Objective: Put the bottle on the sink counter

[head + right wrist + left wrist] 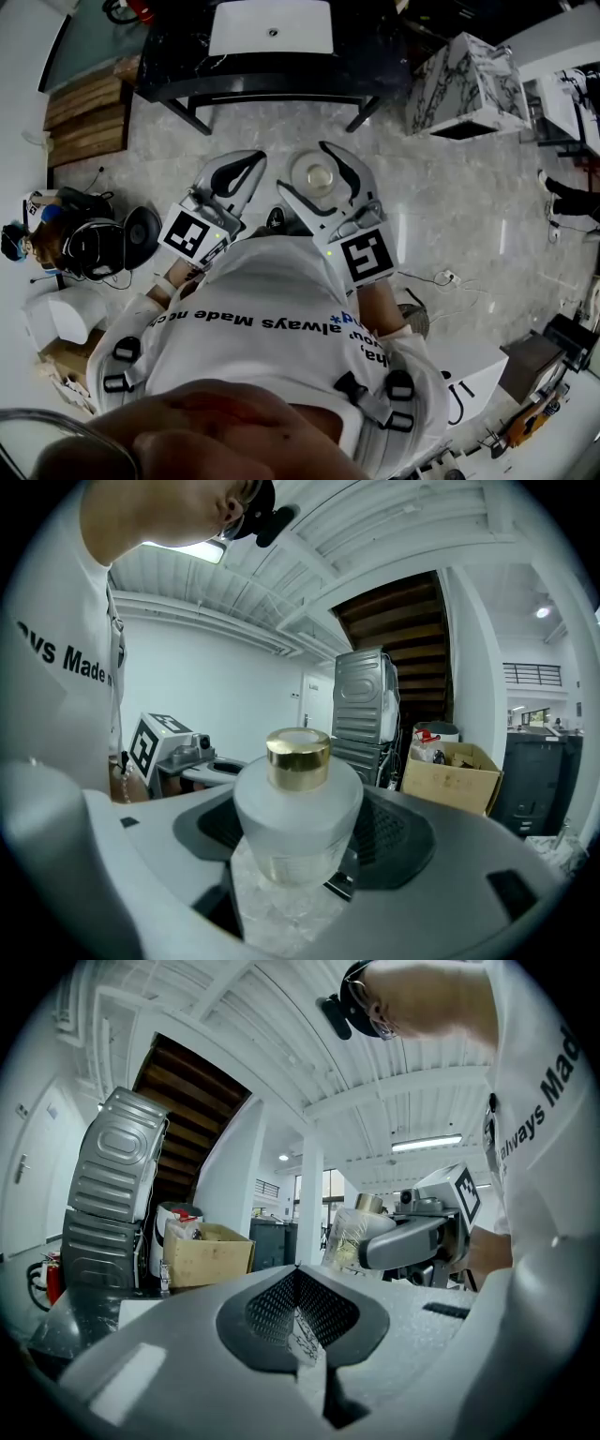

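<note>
White shirt (272,281) reads "always Made"; right gripper (303,166) clasps frosted bottle (298,808).

1. The bottle (297,808) stands between the jaws of the right gripper (302,167), clamped from both sides.
2. The left gripper (251,167) is just left of it, apart, its jaws together on nothing.
3. The sink counter (173,52) stands ahead of both grippers, with the basin (270,26) set in its top.
4. A marble block (469,84) stands right of the counter, and wooden planks (86,117) lie to its left.
5. Behind the bottle, a cardboard box (453,775) sits right of a washing machine (366,710).
</note>
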A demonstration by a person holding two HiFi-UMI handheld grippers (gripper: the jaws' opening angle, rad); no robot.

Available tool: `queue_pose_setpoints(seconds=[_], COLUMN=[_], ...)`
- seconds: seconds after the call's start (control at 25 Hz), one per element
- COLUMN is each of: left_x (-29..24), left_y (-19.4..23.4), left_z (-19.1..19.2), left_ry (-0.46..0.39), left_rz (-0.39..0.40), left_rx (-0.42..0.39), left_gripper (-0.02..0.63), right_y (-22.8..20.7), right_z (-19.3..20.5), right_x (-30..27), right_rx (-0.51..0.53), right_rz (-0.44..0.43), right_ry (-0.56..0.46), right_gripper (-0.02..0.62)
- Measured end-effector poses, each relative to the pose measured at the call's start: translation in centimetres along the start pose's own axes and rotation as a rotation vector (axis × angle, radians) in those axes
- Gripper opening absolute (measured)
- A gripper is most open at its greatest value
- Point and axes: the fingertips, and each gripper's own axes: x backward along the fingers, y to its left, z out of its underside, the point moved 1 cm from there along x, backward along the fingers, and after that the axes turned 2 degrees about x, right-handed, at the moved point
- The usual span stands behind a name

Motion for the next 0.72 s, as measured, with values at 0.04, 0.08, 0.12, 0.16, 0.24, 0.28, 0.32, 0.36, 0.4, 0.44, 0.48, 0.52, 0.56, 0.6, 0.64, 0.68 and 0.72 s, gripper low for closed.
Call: queue_pose_setpoints(seconds=[0.04,0.08,0.12,0.16,0.24,0.28,0.32,0.36,0.4,0.44,0.48,0.52,0.56,0.6,0.64,0.68,0.72], left_x=[0.3,0.5,0.7,0.7,0.5,0.3,0.0,-0.3,-0.6,-0.9,-1.3,-1.7,-2.2,-2.8,-3.4,-4.1,-4.8], left_y=[0.3,0.5,0.6,0.7,0.9,1.0,1.0,1.1,1.2,1.3,1.5,1.8,2.0,2.3,2.5,2.8,3.2], left_z=[0.0,0.1,0.2,0.4,0.6,0.7,0.8,0.8,0.7,0.7,0.6,0.6,0.5,0.4,0.4,0.3,0.3], left_ry=[0.000,0.001,0.002,0.004,0.007,0.010,0.012,0.013,0.013,0.013,0.012,0.012,0.013,0.014,0.015,0.015,0.015], left_rz=[-0.002,-0.004,-0.006,-0.006,-0.003,-0.001,0.002,0.005,0.007,0.008,0.008,0.007,0.007,0.008,0.010,0.013,0.015], left_rx=[0.001,0.005,0.010,0.016,0.022,0.022,0.023,0.023,0.022,0.022,0.021,0.020,0.019,0.018,0.017,0.017,0.017], left_gripper=[0.003,0.003,0.003,0.003,0.003,0.003,0.003,0.003,0.003,0.003,0.003,0.003,0.003,0.003,0.003,0.003,0.003], right_y=[0.2,0.4,0.5,0.6,0.4,0.3,0.0,-0.2,-0.5,-0.9,-1.3,-1.7,-2.3,-2.8,-3.5,-4.1,-4.9], right_z=[0.0,0.0,-0.1,-0.1,-0.1,0.0,0.1,0.2,0.3,0.4,0.4,0.4,0.5,0.5,0.5,0.6,0.7], right_x=[-0.3,-0.5,-0.6,-0.6,-0.7,-0.8,-0.9,-0.9,-1.0,-1.1,-1.3,-1.4,-1.6,-1.7,-1.9,-2.1,-2.3], right_rx=[0.001,0.001,0.001,-0.003,-0.015,-0.019,-0.021,-0.023,-0.023,-0.023,-0.022,-0.022,-0.020,-0.018,-0.016,-0.012,-0.008], right_rz=[0.000,0.000,-0.001,-0.001,-0.001,0.000,0.001,0.002,0.003,0.004,0.005,0.006,0.006,0.006,0.006,0.006,0.007], right_ry=[0.001,0.000,-0.002,-0.003,-0.005,-0.006,-0.006,-0.006,-0.006,-0.006,-0.006,-0.007,-0.009,-0.010,-0.010,-0.008,-0.004], right_gripper=[0.331,0.331,0.331,0.331,0.331,0.331,0.331,0.331,0.331,0.331,0.331,0.331,0.331,0.331,0.331,0.331,0.331])
